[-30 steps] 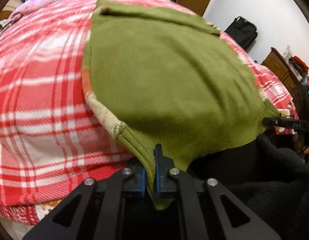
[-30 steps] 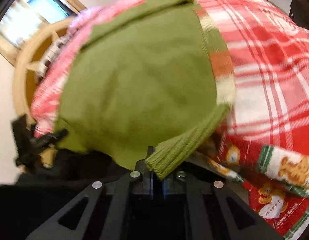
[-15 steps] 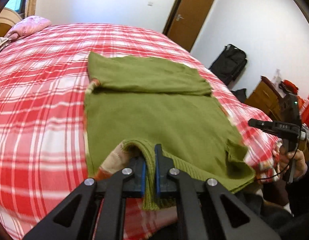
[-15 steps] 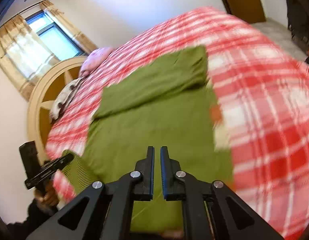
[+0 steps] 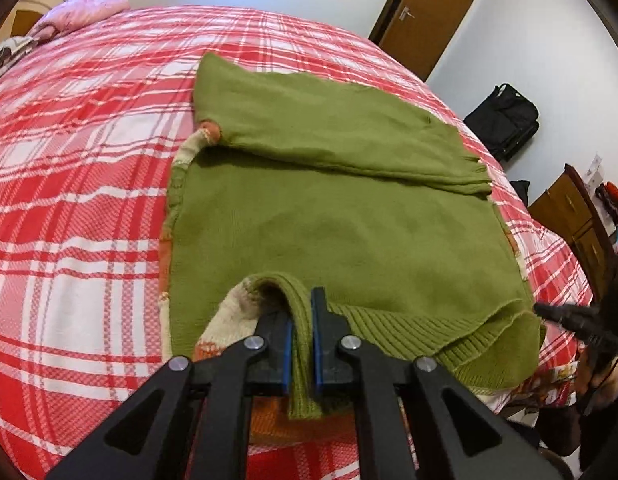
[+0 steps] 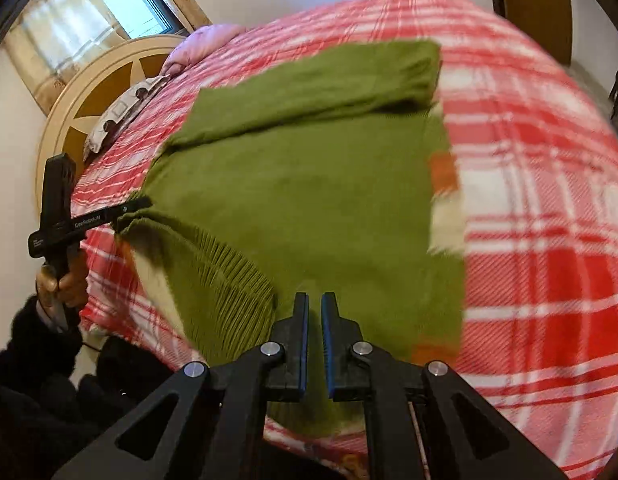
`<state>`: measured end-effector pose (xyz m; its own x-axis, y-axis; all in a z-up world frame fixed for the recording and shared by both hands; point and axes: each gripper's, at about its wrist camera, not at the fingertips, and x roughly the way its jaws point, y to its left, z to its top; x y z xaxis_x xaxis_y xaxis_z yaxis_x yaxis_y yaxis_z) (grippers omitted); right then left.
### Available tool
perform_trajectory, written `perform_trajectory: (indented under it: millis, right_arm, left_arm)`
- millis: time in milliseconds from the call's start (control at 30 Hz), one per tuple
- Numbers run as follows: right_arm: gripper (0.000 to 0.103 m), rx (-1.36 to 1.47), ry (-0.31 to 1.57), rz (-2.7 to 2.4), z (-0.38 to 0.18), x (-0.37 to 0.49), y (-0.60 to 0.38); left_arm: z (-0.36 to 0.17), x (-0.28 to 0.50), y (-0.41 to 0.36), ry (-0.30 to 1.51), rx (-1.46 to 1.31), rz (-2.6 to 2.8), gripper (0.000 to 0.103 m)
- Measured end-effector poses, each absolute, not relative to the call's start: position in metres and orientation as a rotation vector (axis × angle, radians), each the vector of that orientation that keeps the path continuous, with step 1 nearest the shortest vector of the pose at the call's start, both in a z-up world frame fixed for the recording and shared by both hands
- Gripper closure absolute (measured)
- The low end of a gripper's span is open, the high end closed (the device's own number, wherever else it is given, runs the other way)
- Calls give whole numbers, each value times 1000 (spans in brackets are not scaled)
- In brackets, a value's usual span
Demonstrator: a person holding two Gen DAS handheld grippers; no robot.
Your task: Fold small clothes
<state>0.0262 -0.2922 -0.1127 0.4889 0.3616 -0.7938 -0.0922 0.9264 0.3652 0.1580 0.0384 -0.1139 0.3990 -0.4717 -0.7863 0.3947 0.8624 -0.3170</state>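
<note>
A green knitted sweater (image 5: 329, 220) lies flat on the red plaid bedspread (image 5: 69, 160), with its upper part folded down in a band (image 5: 329, 128). My left gripper (image 5: 301, 304) has the ribbed hem (image 5: 301, 344) at the near left corner between its blue pads, which still press on it as the jaws are opening. My right gripper (image 6: 315, 298) hovers over the sweater (image 6: 289, 184) near its front edge, shut, with nothing between the pads. In the right wrist view, the left gripper (image 6: 137, 204) shows at the sweater's lifted corner.
A pink pillow (image 5: 89, 4) and a round wooden headboard (image 6: 89, 92) are at the far end of the bed. A brown door (image 5: 429, 12), a black bag (image 5: 505, 120) and a wooden dresser (image 5: 569, 216) stand to the right. A hand (image 6: 65, 284) grips the left tool.
The sweater, held up by both hem corners a second ago, now lies spread on the bed. My right gripper has let go of its corner. Both cameras have pulled back and up.
</note>
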Motion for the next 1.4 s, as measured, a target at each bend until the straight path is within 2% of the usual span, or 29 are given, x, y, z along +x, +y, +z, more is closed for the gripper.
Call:
perform_trajectory:
  millis: [33, 67, 133, 200, 300, 400, 467, 567, 600, 633, 667, 733, 933, 1000, 1067, 1133, 1200, 1267, 1300, 1400]
  right_arm:
    - [87, 320, 1021, 289, -114, 25, -294]
    - [58, 348, 1009, 290, -115, 24, -296]
    - [27, 387, 985, 289, -117, 23, -301]
    - [27, 394, 961, 304, -115, 19, -302]
    - [27, 284, 963, 283, -111, 15, -294]
    - [34, 162, 966, 283, -111, 16, -278]
    - [34, 104, 980, 283, -115, 19, -273]
    - [35, -28, 1020, 286, -125, 20, -260]
    - [37, -86, 1027, 289, -129, 17, -254]
    - [45, -141, 1024, 294, -131, 14, -248]
    - [61, -159, 1018, 308, -130, 12, -244]
    - [76, -145, 1035, 346, -128, 12, -241]
    - [84, -96, 1037, 326, -120, 14, -243]
    - [92, -27, 1008, 298, -114, 10, -254]
    - [97, 26, 984, 267, -111, 11, -264]
    - [97, 95, 955, 228, -107, 9, -277]
    - [97, 153, 948, 212, -109, 8, -288]
    - [97, 174, 954, 214, -111, 8, -292]
    - [97, 193, 956, 239, -112, 7, -293]
    - [97, 236, 960, 280, -108, 5, -292]
  left_arm:
    - [-113, 159, 40, 1022, -88, -551, 91]
    - [-111, 157, 41, 1017, -89, -553, 89]
    - [-106, 153, 45, 1001, -66, -555, 88]
    - [-101, 148, 46, 969, -19, -542, 88]
    - [-92, 139, 52, 916, 38, -564, 86]
    - [-83, 131, 62, 862, 81, -587, 76]
    - [-77, 129, 71, 833, 110, -584, 59]
    - [-68, 126, 88, 797, 165, -566, 42]
    - [-66, 125, 92, 784, 187, -563, 40]
    - [-64, 122, 95, 769, 221, -562, 39]
    - [-64, 120, 95, 759, 254, -565, 39]
    - [-67, 114, 89, 744, 329, -590, 39]
    - [-79, 103, 35, 658, 598, -746, 38]
    - [-87, 112, 16, 681, 625, -803, 38]
    - [-95, 118, 1, 701, 655, -834, 38]
    - [-107, 125, -15, 702, 712, -836, 38]
    - [-112, 127, -24, 710, 730, -850, 43]
    - [-117, 131, -29, 747, 719, -899, 83]
    - [-117, 131, -31, 765, 711, -918, 87]
    - [-115, 124, -30, 755, 702, -932, 87]
